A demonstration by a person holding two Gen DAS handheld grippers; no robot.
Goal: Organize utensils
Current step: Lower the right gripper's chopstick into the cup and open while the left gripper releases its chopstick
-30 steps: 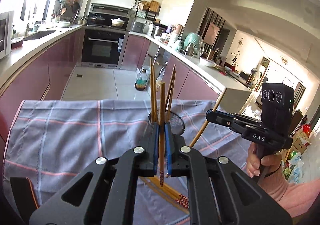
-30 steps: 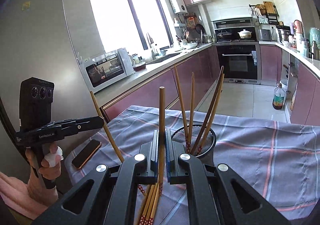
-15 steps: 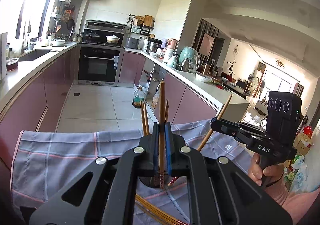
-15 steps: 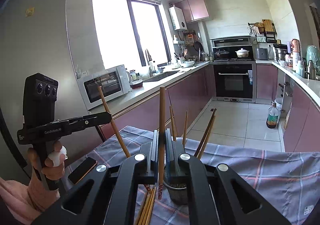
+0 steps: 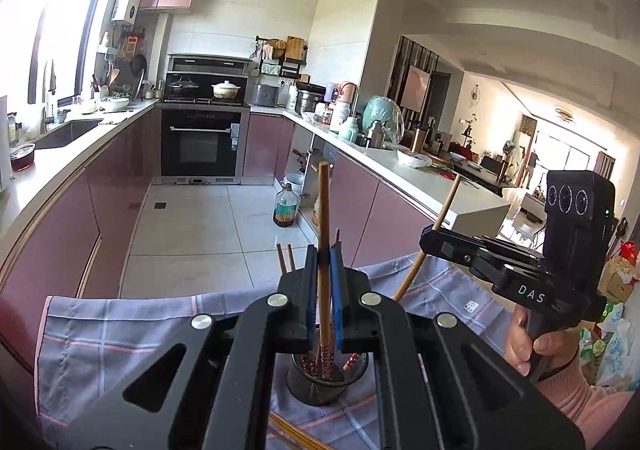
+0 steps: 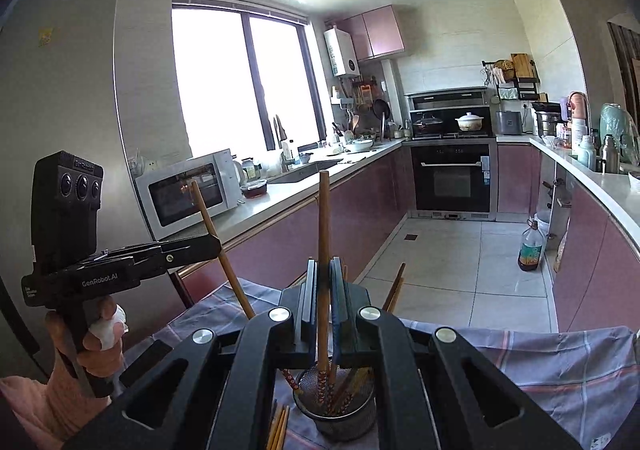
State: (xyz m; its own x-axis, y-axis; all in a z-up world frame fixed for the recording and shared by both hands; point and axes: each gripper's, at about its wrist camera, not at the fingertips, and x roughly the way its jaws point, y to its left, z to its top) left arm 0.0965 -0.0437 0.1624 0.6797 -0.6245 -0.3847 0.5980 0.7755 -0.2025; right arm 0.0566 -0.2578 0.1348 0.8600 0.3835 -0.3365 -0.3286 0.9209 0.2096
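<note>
Both my tools clenched on one chopstick each: left tool [image 5: 323, 282], right tool [image 6: 324, 290]. Mesh holder [image 6: 336, 410] directly below tips. I lower straight, keep sticks vertical, release only once tips inside rim

"DAS" marks the right gripper [image 5: 434, 236]; "GenRobot.AI" marks the left gripper [image 6: 214, 244].

Bright window [image 6: 240, 82], mauve cabinets [image 5: 60, 250], black oven [image 5: 202, 142], pale tiled floor [image 5: 200, 226]
</note>
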